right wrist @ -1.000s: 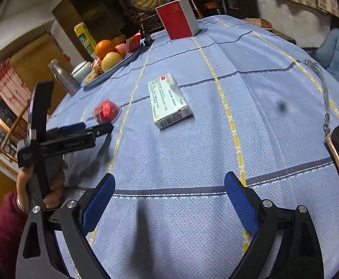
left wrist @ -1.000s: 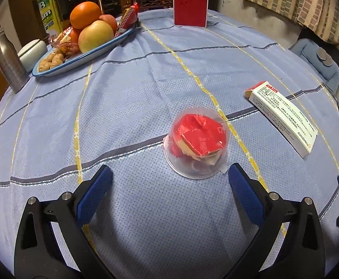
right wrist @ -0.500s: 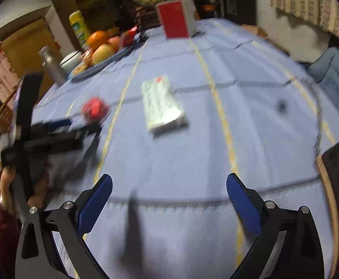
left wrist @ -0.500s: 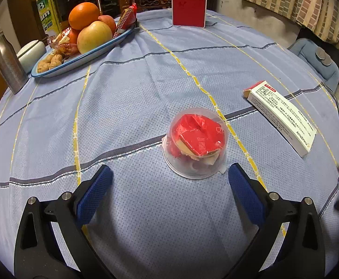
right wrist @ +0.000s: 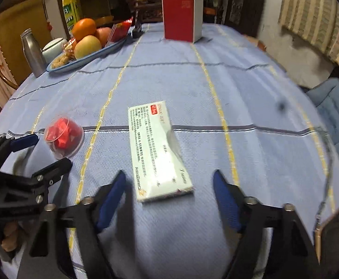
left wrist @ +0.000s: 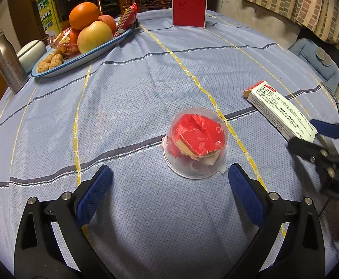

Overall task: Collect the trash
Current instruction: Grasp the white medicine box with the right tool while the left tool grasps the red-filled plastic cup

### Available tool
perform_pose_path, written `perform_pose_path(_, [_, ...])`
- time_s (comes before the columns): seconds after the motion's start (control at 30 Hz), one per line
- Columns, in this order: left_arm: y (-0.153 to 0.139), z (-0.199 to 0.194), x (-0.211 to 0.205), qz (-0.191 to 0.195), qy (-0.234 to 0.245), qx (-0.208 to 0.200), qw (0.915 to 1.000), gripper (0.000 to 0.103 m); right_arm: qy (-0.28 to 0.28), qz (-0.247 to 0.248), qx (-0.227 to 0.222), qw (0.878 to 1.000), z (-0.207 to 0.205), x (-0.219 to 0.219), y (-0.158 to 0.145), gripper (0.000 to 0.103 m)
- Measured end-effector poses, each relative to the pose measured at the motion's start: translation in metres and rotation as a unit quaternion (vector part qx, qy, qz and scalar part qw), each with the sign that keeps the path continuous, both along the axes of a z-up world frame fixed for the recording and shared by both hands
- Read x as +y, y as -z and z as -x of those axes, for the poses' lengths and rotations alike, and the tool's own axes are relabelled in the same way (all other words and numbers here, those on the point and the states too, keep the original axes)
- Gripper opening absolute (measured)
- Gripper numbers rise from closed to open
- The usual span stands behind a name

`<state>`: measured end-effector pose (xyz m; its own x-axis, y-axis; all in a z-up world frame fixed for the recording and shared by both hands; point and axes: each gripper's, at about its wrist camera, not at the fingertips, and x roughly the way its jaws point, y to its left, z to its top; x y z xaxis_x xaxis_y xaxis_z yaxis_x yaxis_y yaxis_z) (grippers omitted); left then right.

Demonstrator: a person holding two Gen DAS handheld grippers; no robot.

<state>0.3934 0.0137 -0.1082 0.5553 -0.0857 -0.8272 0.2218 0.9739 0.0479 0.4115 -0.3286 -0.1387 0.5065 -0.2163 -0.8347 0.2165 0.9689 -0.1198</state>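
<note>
Clear plastic cup (left wrist: 196, 143) of red scraps, upside down mid-table, just ahead of left gripper (left wrist: 169, 183) and between its wide-spread jaws, untouched. White carton (right wrist: 157, 151) flat toward the table's right edge, near end reaching between right gripper (right wrist: 169, 194) jaws, also wide, gripping nothing.

Cup (left wrist: 196, 143) left of box (left wrist: 282, 111) on table (left wrist: 146, 74)

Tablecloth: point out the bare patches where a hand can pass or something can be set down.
Free: the wide middle of the tablecloth between the fruit tray, red box and plastic cup; also the stretch right of the white carton. Crowded: the far-left edge, with tray, steel flask and white jar packed together.
</note>
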Motion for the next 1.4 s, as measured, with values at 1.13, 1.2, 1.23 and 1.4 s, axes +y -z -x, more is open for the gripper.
perform_pose_path(1.13, [0.0,0.0,0.0,0.0,0.0,0.0,1.0,0.098,-0.023,-0.04,-0.001,0.999,0.079,-0.005,-0.007,0.074])
perform_pose_path(1.2, [0.0,0.0,0.0,0.0,0.0,0.0,1.0,0.098,-0.021,-0.035,-0.001,0.999,0.08,-0.004,-0.007,0.072])
perform_pose_path(1.23, [0.0,0.0,0.0,-0.001,0.0,0.0,1.0,0.098,-0.02,-0.032,-0.002,0.999,0.08,-0.004,-0.007,0.069])
perform_pose_path(1.4, [-0.002,0.002,-0.004,-0.016,0.006,-0.009,0.9998,0.098,-0.022,-0.03,-0.005,0.999,0.082,-0.003,-0.008,0.06])
